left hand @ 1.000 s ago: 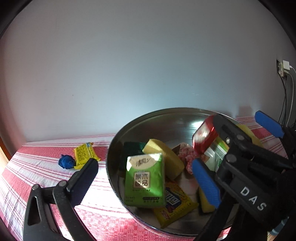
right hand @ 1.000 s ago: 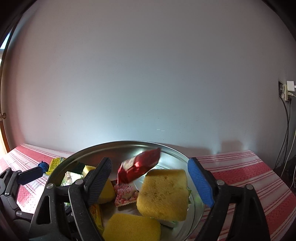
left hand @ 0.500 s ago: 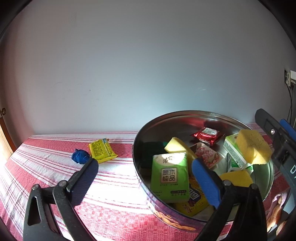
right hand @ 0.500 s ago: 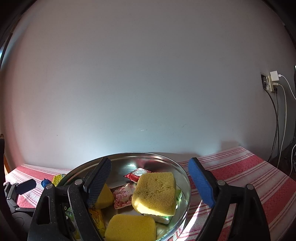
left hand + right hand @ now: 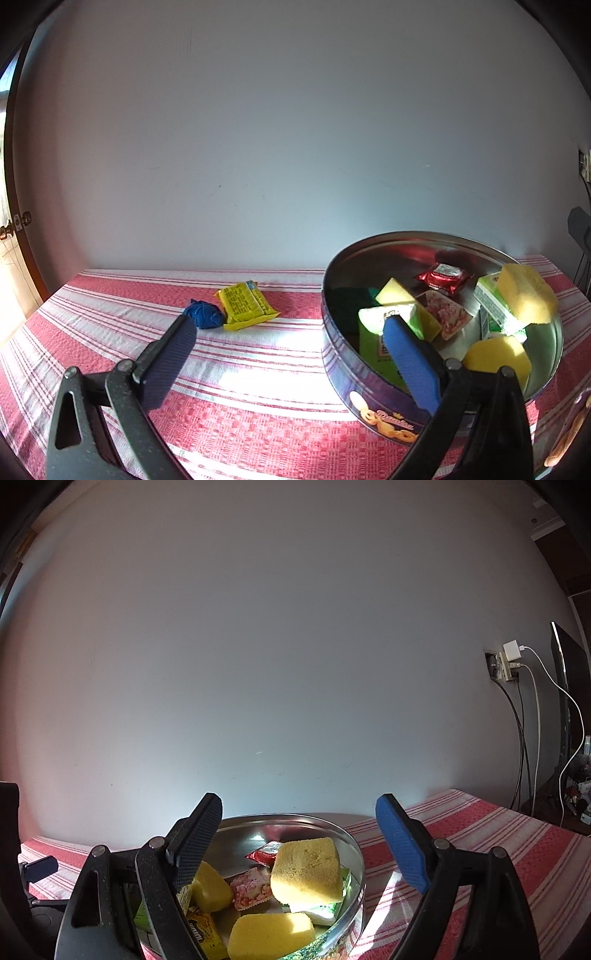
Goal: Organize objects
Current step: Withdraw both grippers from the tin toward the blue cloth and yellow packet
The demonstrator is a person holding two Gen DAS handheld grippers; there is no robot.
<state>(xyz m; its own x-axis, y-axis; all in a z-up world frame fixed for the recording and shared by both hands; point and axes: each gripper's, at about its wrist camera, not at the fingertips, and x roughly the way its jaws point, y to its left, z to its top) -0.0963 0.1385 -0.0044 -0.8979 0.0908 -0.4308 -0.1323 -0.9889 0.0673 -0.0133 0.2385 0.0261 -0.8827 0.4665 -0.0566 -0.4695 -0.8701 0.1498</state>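
On the red-and-white striped tablecloth, toward the right side, a round metal tin, its rim open at the top and its near wall printed with gold lettering. Inside, crowded: a red snack packet at the far side, a pink-speckled packet in the middle, a green carton leaning at the near left, a second green-and-white carton at the right with a yellow sponge resting on top and poking above the rim, another yellow sponge at the near right, a pale yellow wedge further in. Little bare floor left in the tin, only a patch at the far wall.

Left of the tin, well apart from its wall, a yellow packet flat on the cloth, with a blue ball of yarn touching its left edge. Wide bare cloth between these two and the tin, and more in the near foreground.

Left gripper low over the cloth, jaws spread apart with nothing between, right pad overlapping the tin's near-left rim in view, left pad near the yarn.

Right gripper pointing level over the tin, jaws wide apart and empty. To the right of the tin, bare striped cloth out to the table's far edge by the wall
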